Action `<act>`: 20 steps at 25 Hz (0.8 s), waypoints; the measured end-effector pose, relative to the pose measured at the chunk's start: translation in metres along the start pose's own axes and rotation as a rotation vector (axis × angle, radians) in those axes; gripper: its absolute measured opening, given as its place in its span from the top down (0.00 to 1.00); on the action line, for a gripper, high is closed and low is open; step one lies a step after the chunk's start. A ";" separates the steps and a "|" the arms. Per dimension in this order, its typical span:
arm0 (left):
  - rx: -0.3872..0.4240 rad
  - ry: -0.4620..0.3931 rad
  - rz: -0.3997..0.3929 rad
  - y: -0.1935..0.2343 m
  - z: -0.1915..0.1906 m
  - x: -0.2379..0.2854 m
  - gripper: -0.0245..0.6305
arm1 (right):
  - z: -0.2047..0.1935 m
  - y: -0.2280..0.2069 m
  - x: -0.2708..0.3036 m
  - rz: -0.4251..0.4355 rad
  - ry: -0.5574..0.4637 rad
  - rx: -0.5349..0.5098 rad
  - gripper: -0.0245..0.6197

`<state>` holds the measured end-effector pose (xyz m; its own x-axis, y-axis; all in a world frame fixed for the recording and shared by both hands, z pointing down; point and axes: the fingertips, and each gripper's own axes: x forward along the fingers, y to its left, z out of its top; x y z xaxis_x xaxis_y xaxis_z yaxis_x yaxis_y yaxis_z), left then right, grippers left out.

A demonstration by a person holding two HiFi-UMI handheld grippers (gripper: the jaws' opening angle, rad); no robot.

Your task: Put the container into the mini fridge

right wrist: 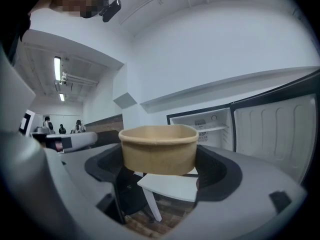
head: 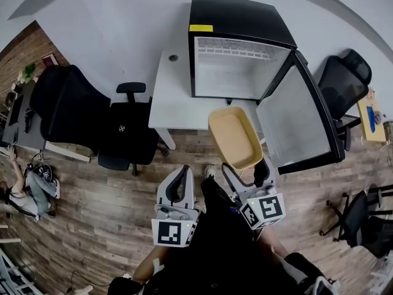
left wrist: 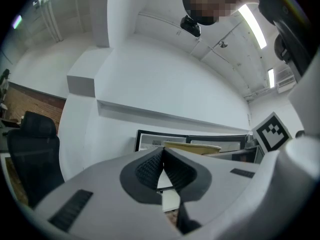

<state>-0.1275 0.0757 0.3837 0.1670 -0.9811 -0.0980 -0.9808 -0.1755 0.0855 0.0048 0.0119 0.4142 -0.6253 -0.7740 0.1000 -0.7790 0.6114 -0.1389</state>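
Note:
A tan paper container (head: 234, 136) is held in the air in front of the black mini fridge (head: 236, 48), whose door (head: 301, 118) hangs open to the right. My right gripper (head: 247, 176) is shut on the container (right wrist: 159, 149), one jaw against each side wall. The fridge's white inside (right wrist: 212, 129) shows behind the container, to its right. My left gripper (head: 178, 186) hangs lower left of the container with its jaws shut on nothing; its pads (left wrist: 150, 170) meet. The fridge (left wrist: 190, 145) and the container's rim (left wrist: 192, 146) show beyond those jaws.
The fridge stands on a white table (head: 169, 100) above a wood floor. A black office chair (head: 126, 131) stands left of the table, another chair (head: 341, 78) right of the open door, a third (head: 359, 217) at lower right. A person (head: 34, 186) sits at far left.

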 end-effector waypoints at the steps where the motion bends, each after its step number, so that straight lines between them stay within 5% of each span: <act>1: 0.001 -0.002 -0.004 0.002 0.000 0.007 0.95 | 0.001 -0.004 0.007 -0.002 -0.001 0.003 0.25; 20: 0.013 0.032 -0.059 0.047 -0.007 0.242 0.95 | 0.031 -0.145 0.200 -0.062 0.019 0.000 0.25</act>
<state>-0.1327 -0.1711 0.3706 0.2271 -0.9713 -0.0702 -0.9705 -0.2317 0.0671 -0.0059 -0.2362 0.4232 -0.5763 -0.8073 0.1266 -0.8164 0.5621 -0.1320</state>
